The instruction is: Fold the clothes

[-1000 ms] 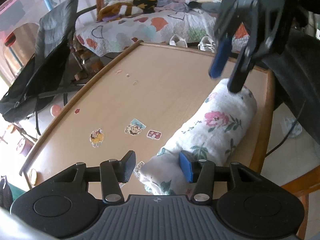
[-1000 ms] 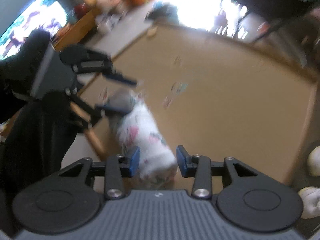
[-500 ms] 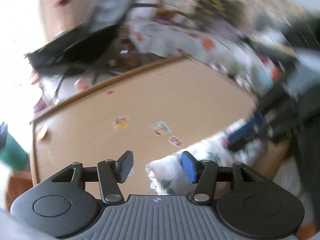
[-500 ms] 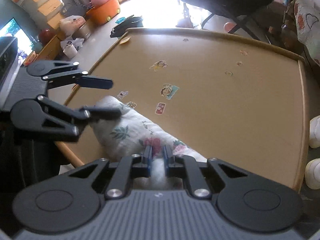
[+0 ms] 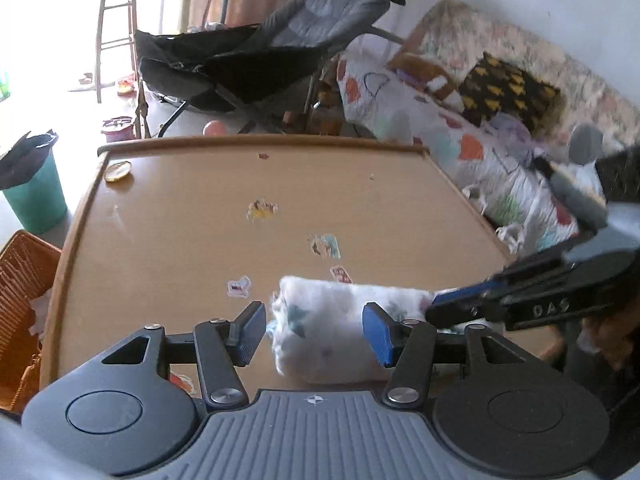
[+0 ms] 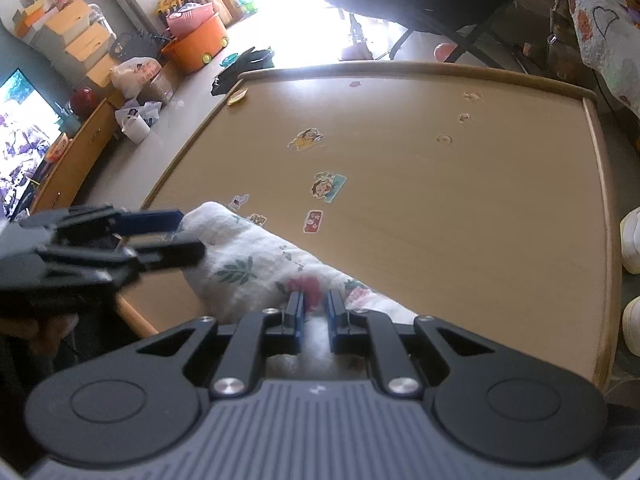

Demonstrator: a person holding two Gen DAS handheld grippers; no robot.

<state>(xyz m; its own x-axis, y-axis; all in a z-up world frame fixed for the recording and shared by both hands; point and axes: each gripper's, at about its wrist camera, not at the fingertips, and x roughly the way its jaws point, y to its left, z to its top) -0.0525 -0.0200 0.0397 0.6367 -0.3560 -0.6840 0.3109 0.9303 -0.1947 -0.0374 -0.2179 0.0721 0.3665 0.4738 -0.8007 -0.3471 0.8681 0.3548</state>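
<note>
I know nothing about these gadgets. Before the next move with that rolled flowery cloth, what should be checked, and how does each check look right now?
1. right gripper pinching the floral cloth roll: ok, jaws nearly shut on fabric.
2. left gripper around the roll's other end: ok, the roll lies between its jaws.
3. Left pads pressing the cloth: not ok, gaps show.
4. Roll fully on the table: cannot tell, it lies along the near edge.
5. Roll tidy: not ok, the end looks ragged.
</note>
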